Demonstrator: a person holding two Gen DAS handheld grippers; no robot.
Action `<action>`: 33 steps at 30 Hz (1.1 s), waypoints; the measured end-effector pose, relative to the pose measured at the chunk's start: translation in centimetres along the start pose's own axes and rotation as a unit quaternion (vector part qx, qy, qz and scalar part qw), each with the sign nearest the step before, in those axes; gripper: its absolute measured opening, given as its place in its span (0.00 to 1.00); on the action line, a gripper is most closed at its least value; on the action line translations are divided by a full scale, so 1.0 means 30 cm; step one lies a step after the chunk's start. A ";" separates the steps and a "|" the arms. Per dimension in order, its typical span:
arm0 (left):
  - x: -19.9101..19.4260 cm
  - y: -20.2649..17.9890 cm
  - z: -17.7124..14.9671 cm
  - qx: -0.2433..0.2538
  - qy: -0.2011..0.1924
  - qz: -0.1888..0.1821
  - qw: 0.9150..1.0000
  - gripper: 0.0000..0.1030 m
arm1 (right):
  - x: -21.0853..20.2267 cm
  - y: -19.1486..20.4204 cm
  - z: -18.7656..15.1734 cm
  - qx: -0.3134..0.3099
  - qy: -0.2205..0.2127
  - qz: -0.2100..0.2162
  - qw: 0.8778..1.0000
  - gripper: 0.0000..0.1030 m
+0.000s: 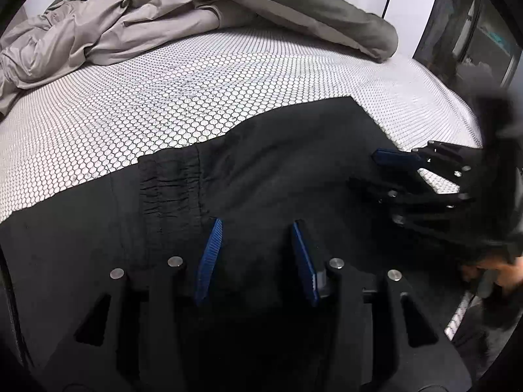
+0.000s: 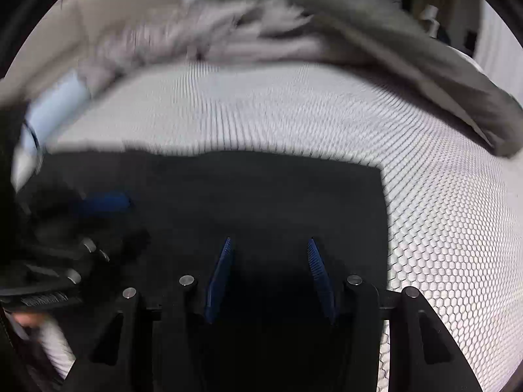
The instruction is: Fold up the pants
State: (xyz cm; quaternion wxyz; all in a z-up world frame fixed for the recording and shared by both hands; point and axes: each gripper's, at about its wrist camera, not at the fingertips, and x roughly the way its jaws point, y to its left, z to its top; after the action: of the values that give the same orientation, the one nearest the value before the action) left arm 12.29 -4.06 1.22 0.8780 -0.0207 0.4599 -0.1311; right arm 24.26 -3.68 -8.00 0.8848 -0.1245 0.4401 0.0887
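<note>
Black pants [image 1: 278, 163] lie flat on a white honeycomb-patterned mat [image 1: 163, 98], their gathered elastic waistband [image 1: 170, 183] to the left. My left gripper [image 1: 256, 222] hovers over the cloth, blue pads apart and nothing pinched between them. To the right, my right gripper [image 1: 369, 171] reaches in over the pants' edge. The right wrist view is blurred. In it the pants [image 2: 261, 189] have a square corner at the right, and my right gripper [image 2: 269, 239] stands open above them. The left gripper [image 2: 130, 222] is a dark blur at the left.
Crumpled light grey bedding [image 1: 114, 26] and a darker grey cover [image 1: 310, 6] are heaped along the far side of the mat [image 2: 294, 114]. A pale blue object [image 2: 55, 104] sits at the far left. A person's hand [image 1: 497, 271] shows at the right edge.
</note>
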 end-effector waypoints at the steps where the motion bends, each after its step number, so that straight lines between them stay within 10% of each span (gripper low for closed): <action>1: 0.003 0.004 0.000 0.002 -0.001 0.001 1.000 0.40 | 0.007 -0.017 -0.012 -0.005 -0.001 -0.032 0.999 0.47; 8: -0.088 0.027 -0.044 -0.016 -0.020 0.032 0.999 0.45 | -0.069 -0.148 -0.046 0.048 -0.015 -0.056 0.997 0.47; 15: -0.091 -0.100 -0.135 0.060 0.005 -0.004 0.998 0.57 | -0.116 0.016 -0.108 0.015 -0.002 0.075 0.997 0.47; 24: -0.142 -0.034 -0.211 0.047 0.000 0.029 0.998 0.56 | -0.158 -0.098 -0.190 0.011 -0.006 -0.074 0.997 0.50; 29: -0.220 -0.095 -0.221 0.064 -0.043 -0.019 0.997 0.57 | -0.320 -0.005 -0.190 -0.010 -0.085 -0.020 0.996 0.51; 33: -0.130 -0.118 -0.257 0.078 0.007 -0.003 0.997 0.57 | -0.247 0.090 -0.202 -0.013 -0.034 0.068 0.997 0.51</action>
State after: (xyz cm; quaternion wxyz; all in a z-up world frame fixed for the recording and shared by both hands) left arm 3.17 -5.84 0.47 0.8731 0.0473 0.4547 -0.1694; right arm 14.53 -3.27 -5.96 0.8895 -0.1029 0.4160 0.1586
